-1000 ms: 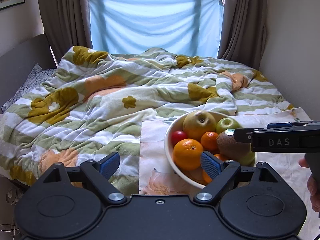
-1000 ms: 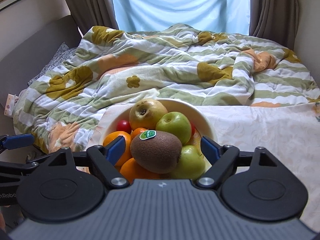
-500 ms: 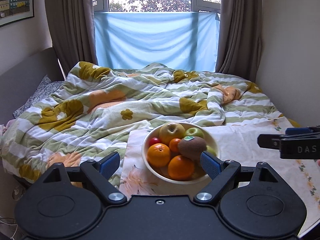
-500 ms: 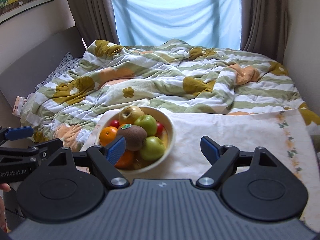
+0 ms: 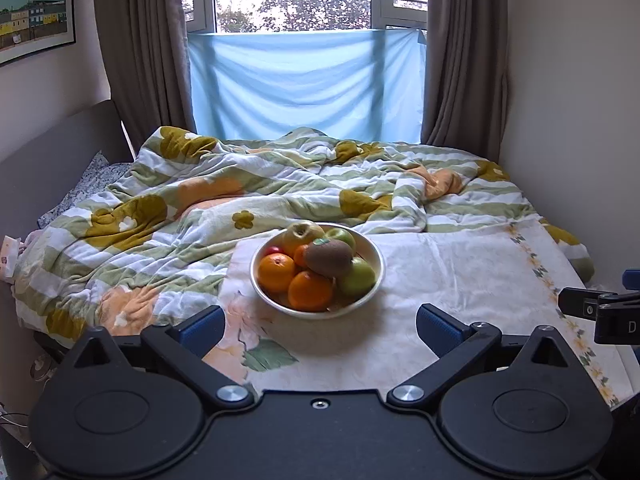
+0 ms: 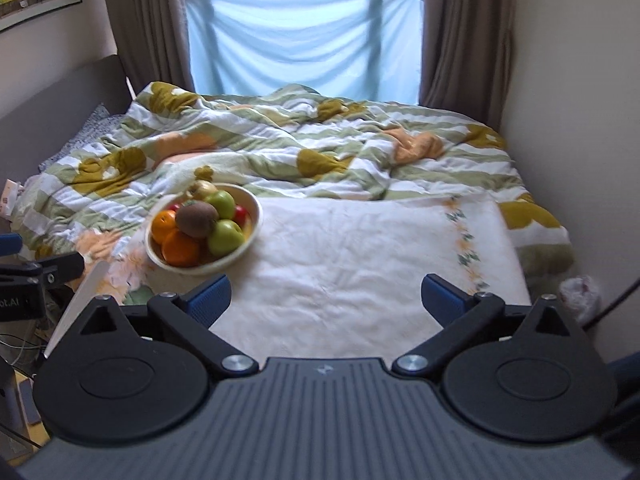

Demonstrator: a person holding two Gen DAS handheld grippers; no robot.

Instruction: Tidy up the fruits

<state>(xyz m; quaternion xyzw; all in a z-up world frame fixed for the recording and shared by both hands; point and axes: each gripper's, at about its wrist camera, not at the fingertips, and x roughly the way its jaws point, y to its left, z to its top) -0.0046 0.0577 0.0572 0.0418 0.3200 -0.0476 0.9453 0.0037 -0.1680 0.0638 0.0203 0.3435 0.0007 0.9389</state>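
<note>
The bowl (image 5: 378, 276) of fruit sits on a pale floral cloth (image 5: 460, 272) spread over the near part of the bed, ahead of the left gripper (image 5: 320, 326) and centred between its two blue pads, well clear of both. A brown kiwi (image 5: 329, 258) with a small green sticker lies on top of the heap. Two oranges (image 5: 276, 272) rest at the near-left side of the bowl, a green apple (image 5: 360, 278) at the near-right, a second green apple (image 5: 340, 236) and a yellowish apple (image 5: 300, 234) at the far side, and a small red fruit (image 5: 273, 251) at the far-left rim.

From the right gripper (image 6: 326, 296) the same bowl (image 6: 252, 204) lies ahead and off to the left, beyond the left pad; bare cloth (image 6: 360, 252) fills the gap between the pads.

Both sets of jaws stand wide apart and hold nothing. Neither touches the bowl or the fruit.

Beyond the cloth a rumpled green, white and mustard flowered blanket (image 5: 200, 208) covers the bed. Behind it a light blue sheet (image 5: 304, 84) hangs across the lower window between brown curtains (image 5: 140, 52), and a framed picture (image 5: 36, 44) hangs on the wall far to the left of the jaws.
</note>
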